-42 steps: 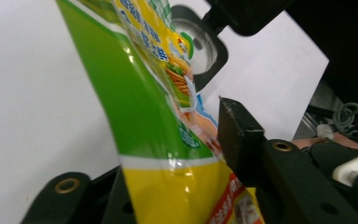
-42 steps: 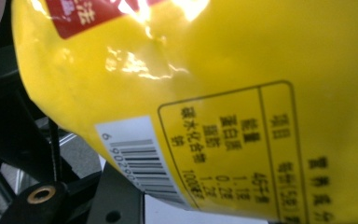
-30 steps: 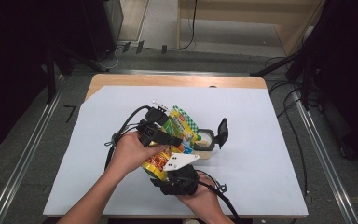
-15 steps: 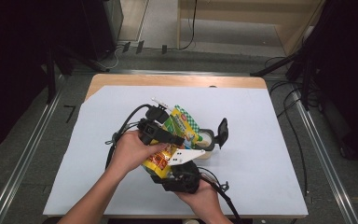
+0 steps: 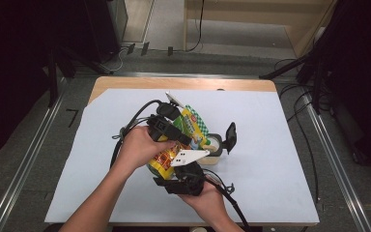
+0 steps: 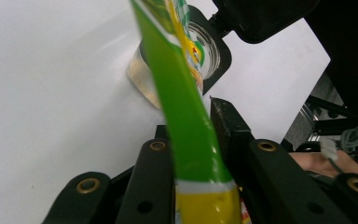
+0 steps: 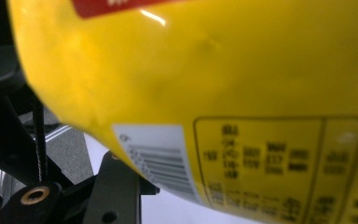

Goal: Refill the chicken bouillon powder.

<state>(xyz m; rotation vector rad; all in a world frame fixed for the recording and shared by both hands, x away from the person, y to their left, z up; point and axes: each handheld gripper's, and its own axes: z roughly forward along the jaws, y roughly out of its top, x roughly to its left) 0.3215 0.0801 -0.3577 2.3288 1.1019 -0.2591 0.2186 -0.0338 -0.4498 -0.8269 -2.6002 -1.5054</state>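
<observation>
Table (image 5: pixel 280 145) brightly lit from above, surroundings dark. Soft shadows. Bag (image 7: pixel 223 84) close-up blurred, glare streak on top; print out of focus.

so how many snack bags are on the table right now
1. The snack bag, yellow and green, is near the table's middle, pinched between the left gripper and the right gripper, over a small glass container. Hands could hide another.

The snack bag (image 5: pixel 186 137) sits near the middle of the worktop (image 5: pixel 280 145), held up between the two tongs: the left tongs (image 5: pixel 166 126) at its far-left side, the right tongs (image 5: pixel 183 181) at its near end. Just right of the bag stands a glass jar (image 5: pixel 215 144), with its hinged lid (image 5: pixel 230 137) standing at the jar's right.
</observation>
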